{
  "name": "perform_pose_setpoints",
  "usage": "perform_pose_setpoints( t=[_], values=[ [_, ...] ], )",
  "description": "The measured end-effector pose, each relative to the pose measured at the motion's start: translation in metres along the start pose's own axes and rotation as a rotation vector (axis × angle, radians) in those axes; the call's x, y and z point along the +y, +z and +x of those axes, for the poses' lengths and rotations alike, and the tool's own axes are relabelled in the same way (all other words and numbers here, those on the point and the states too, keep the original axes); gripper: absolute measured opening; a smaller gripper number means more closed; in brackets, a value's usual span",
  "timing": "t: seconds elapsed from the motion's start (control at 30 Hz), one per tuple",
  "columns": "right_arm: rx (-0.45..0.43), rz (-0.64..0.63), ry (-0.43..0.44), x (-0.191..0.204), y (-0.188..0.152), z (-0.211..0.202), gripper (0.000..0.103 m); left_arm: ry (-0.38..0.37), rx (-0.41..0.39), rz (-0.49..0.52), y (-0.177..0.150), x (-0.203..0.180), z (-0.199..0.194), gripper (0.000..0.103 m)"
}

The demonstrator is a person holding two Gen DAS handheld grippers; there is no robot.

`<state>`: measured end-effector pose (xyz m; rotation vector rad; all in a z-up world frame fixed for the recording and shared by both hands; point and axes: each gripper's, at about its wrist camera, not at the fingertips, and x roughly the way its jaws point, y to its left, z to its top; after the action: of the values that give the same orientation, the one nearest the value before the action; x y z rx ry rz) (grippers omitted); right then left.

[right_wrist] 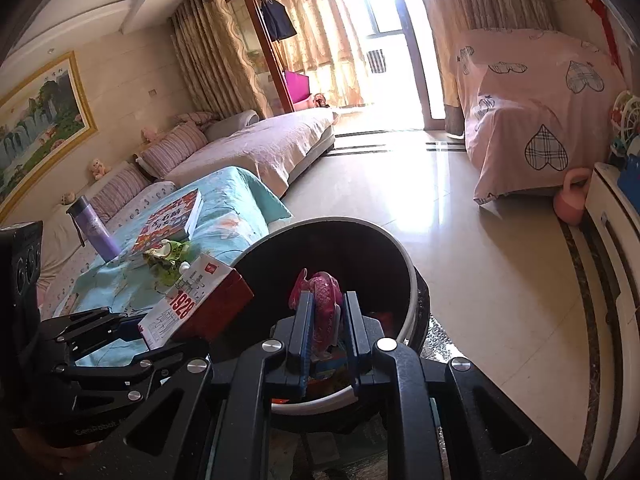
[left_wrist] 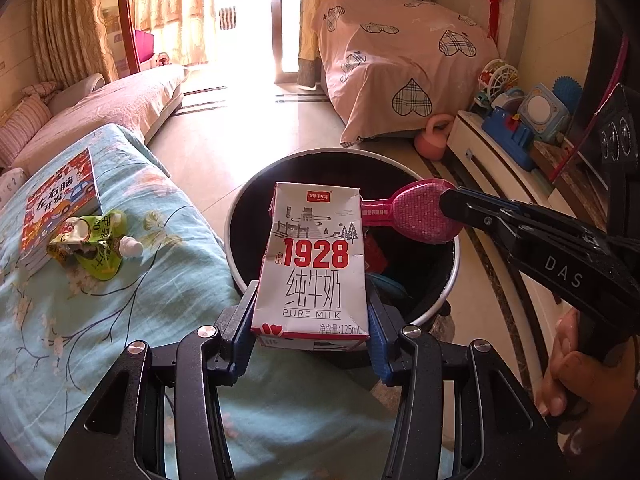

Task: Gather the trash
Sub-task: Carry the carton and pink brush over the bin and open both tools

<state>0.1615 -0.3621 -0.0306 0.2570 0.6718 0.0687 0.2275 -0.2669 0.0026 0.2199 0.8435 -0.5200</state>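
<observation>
Over bin: tongs gripping carton, comb

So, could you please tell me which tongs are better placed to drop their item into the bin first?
Right tongs: their pink plastic wrapper hangs over the black bin; the white milk carton sits nearer its rim.

My left gripper holds the milk carton over the near rim of the trash bin, which stands on the floor just right of the desk. My right gripper holds the hairbrush over the bin's opening, to the right of the carton. On the desk, the crumpled pouch lies against the book, with the bottle left of them.
</observation>
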Motion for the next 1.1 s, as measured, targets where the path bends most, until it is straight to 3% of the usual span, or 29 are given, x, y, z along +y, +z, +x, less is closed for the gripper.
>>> perform_pose_setpoints(
  t=[1.1],
  values=[
    [0.056, 0.031, -0.009, -0.014, 0.014, 0.025, 0.016, -0.018, 0.08, -0.016, 0.015, 0.009, 0.024, 0.047]
  ],
)
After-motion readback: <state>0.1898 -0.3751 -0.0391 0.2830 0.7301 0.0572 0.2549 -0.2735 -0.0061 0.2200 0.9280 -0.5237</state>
